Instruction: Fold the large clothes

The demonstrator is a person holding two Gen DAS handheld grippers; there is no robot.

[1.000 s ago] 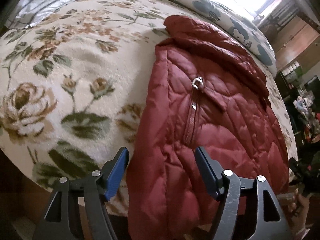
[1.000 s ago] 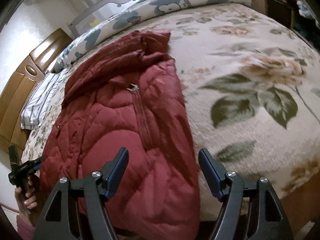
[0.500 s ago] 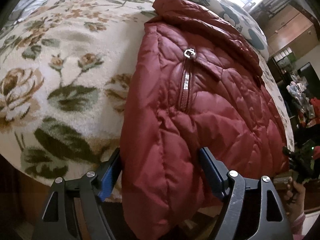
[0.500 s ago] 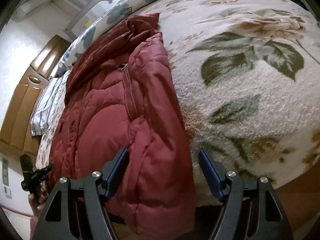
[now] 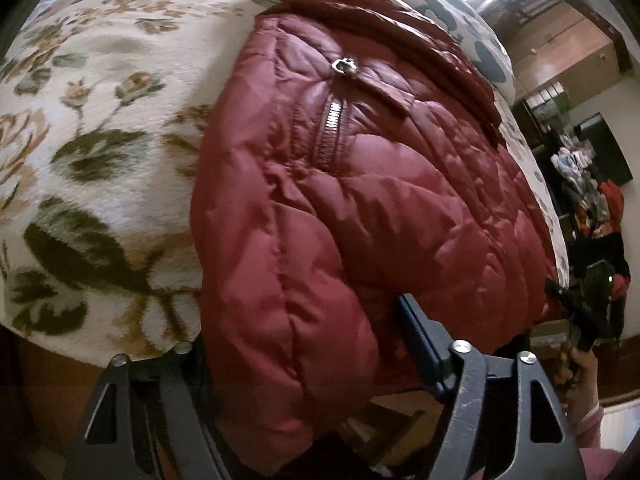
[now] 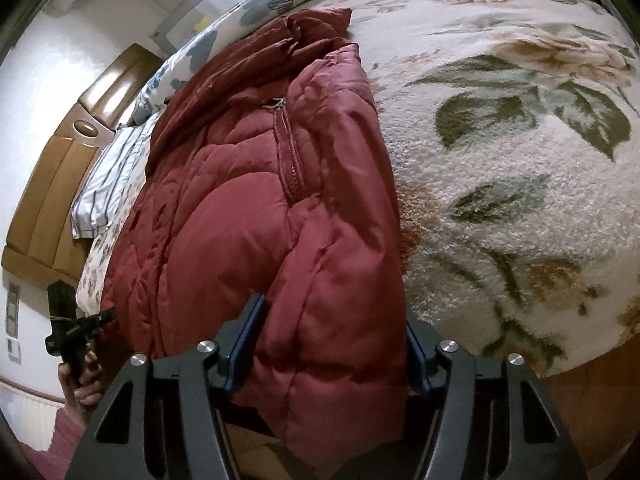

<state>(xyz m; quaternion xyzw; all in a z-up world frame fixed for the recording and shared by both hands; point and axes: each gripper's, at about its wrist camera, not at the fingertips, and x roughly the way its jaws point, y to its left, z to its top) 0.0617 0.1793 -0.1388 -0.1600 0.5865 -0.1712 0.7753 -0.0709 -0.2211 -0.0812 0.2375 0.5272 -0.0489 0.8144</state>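
Close up, the left gripper (image 5: 304, 344) has its jaws on both sides of the coat (image 5: 360, 184), at the puffy bottom edge that hangs off the bed (image 5: 100, 184). The jaws have just been closing in, and the coat is between them, but I cannot tell if they pinch it yet. The right gripper (image 6: 332, 344) is the same at the other bottom corner: jaws have just been closing, coat between them, squeeze not clear.

What could go wrong: the coat is thick, smooth and shiny, so it could slide out if the jaws grab only the puffy top layer. One side could then lift and the other drop, and the fold would go crooked.

Farther off, the red coat lies flat on the bed, quilted in soft bumps, with a metal zipper (image 5: 332, 128). The blanket under it is fuzzy and cream, with big leaves and flowers
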